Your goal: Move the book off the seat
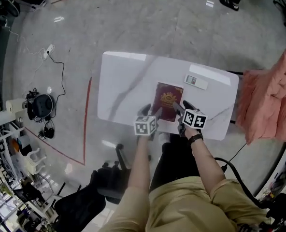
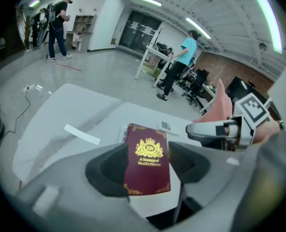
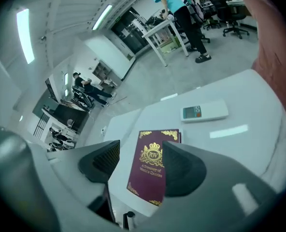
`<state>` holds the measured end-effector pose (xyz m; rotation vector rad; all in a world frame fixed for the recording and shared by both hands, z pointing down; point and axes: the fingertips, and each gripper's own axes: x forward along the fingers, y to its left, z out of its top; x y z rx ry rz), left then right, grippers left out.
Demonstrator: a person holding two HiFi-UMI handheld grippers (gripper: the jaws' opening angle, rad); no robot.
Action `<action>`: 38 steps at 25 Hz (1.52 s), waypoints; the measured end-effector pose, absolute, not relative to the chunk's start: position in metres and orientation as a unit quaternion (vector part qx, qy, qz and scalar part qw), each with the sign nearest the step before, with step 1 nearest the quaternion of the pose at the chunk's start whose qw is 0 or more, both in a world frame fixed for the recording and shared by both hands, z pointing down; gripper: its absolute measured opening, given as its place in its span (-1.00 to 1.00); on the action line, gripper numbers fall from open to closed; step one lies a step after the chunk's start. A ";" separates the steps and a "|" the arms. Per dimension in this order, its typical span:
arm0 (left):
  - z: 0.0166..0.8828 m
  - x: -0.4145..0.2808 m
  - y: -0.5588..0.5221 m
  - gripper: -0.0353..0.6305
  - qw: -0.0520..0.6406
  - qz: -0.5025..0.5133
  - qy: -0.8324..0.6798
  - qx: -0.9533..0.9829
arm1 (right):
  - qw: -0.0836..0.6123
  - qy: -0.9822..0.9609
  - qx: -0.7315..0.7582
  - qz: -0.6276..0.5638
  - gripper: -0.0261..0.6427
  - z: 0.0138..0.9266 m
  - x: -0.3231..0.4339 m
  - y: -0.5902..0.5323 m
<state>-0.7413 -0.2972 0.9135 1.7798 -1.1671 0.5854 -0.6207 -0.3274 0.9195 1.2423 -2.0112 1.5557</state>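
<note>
**Book** (image 1: 167, 102): dark red cover with a gold crest and gold corner ornaments. It is lying flat and closed on the white table (image 1: 123, 81), toward the near edge, with its short end facing the person.

**Left gripper** (image 1: 151, 112): it is hovering just above the book's near left corner and pointing down at a slant. Its jaws are standing partly apart with nothing gripped. In the left gripper view the book is showing through the gap between the two dark pads, with white table below it.

**Right gripper** (image 1: 182, 107): it is hovering by the book's near right corner, tilted down the same way. Its jaws are also standing partly apart with nothing gripped. In the right gripper view a strip of bare table is showing between one pad and the book, while the other pad is covering the book's far long edge.

**Remote control** (image 1: 195, 81): white, lying on the table beyond the book and to its right, apart from it.

**Pink cloth** (image 1: 268, 98): it is hanging in a heap just past the table's right end.

**Black chair** (image 1: 85, 202): it is standing on the floor to the person's left, short of the table.

**Red line** (image 1: 87, 110): it is running along the grey floor beside the table's left end.

**Black cable** (image 1: 61, 76): it is trailing across the floor further left.

**Bystanders**: a person in a teal shirt (image 2: 181, 62) and a person in dark clothes (image 2: 58, 25) are standing far back in the room.
</note>
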 end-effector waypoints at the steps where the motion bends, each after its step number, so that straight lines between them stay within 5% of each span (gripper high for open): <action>1: 0.903 -0.740 -0.300 -0.13 0.441 0.232 -0.477 0.724 | 0.149 -0.712 0.430 0.534 -0.10 0.909 -0.620 -0.330; 12: 0.683 -0.735 -0.305 -0.29 0.297 0.088 -0.578 0.755 | 0.141 -0.848 0.396 0.322 -0.43 0.693 -0.613 -0.324; 25: 0.444 -0.745 -0.266 -0.71 0.102 0.016 -0.620 0.778 | 0.011 -0.919 0.366 0.147 -0.90 0.440 -0.636 -0.302; 38: 0.317 -0.764 -0.230 -0.89 -0.018 -0.037 -0.653 0.756 | -0.060 -0.936 0.346 0.017 -0.90 0.321 -0.656 -0.265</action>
